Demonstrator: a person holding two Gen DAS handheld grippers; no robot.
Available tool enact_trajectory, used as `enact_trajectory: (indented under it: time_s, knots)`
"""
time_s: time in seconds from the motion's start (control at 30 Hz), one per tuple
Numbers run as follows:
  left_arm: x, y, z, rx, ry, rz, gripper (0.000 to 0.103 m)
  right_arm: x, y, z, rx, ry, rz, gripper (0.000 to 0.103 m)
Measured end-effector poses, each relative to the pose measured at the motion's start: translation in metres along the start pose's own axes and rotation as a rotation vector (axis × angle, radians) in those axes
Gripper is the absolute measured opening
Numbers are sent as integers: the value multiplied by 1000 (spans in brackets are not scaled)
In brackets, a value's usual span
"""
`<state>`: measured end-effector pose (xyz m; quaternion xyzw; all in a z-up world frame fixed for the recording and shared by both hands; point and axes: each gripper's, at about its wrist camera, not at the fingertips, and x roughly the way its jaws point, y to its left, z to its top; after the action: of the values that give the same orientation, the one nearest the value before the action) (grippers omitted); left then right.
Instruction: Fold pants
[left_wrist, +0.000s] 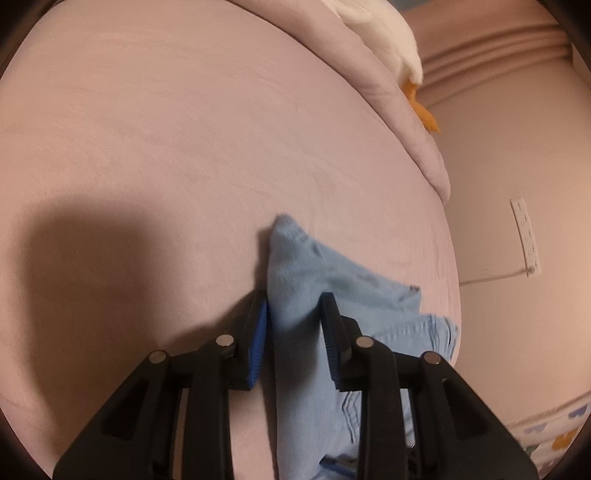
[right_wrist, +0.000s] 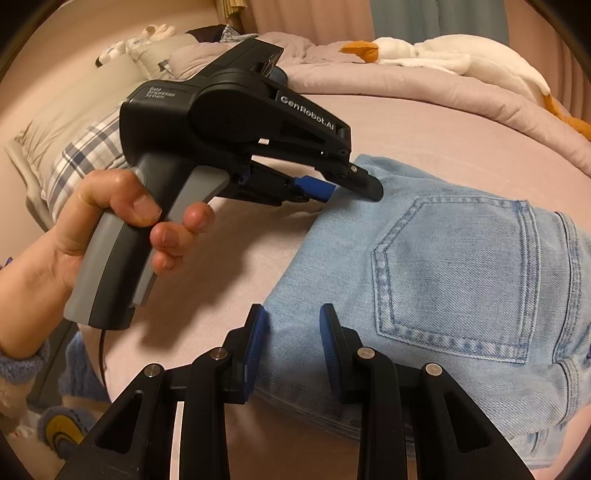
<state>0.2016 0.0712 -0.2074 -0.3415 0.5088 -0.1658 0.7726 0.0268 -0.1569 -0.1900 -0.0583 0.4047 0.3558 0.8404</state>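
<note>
Light blue denim pants (right_wrist: 454, 280) lie folded on the pink bed sheet (right_wrist: 406, 125), back pocket up. My left gripper (left_wrist: 295, 314) straddles a raised corner of the pants (left_wrist: 295, 266), jaws apart with the cloth between the blue pads (left_wrist: 260, 325). In the right wrist view the left gripper (right_wrist: 354, 188) is at the far corner of the pants. My right gripper (right_wrist: 293, 321) is open at the near edge of the pants, denim lying between its pads (right_wrist: 258, 332).
A white plush goose (right_wrist: 443, 55) with orange feet lies on a bunched pink duvet (right_wrist: 369, 77) at the far side. A plaid pillow (right_wrist: 85, 155) is at the left. The bed edge (left_wrist: 448, 258) and a wall socket (left_wrist: 526, 236) are at the right.
</note>
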Motion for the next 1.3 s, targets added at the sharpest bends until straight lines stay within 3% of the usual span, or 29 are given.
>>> enact_trajectory:
  time_s: [0.13, 0.3, 0.43, 0.7, 0.8, 0.93, 1.03, 1.17, 1.3]
  knots:
    - [-9, 0, 4, -22, -46, 37, 40, 4, -1, 1, 9, 1, 1, 30]
    - [-38, 3, -3, -26, -107, 29, 40, 2, -5, 1, 50, 6, 7, 30]
    - [-61, 6, -20, -22, -140, 10, 54, -12, -9, 0, 99, -6, 70, 44]
    - [-55, -17, -73, 25, -74, -68, 54, -39, -34, 0, 150, -61, 0, 46]
    - [-42, -33, -100, 89, -26, -29, 52, -47, -53, 3, 187, -71, -105, 46]
    - [-23, -53, -132, 215, 27, 161, 46, -60, -83, -1, 241, -83, -278, 46]
    - [-21, -70, -149, 307, 13, 237, 46, -66, -103, -6, 286, -99, -217, 45]
    - [-21, -71, -154, 304, 8, 257, 47, -58, -88, -11, 181, -76, -334, 45]
    - [-20, -71, -154, 299, 4, 261, 48, -66, -85, -10, 188, -85, -332, 45]
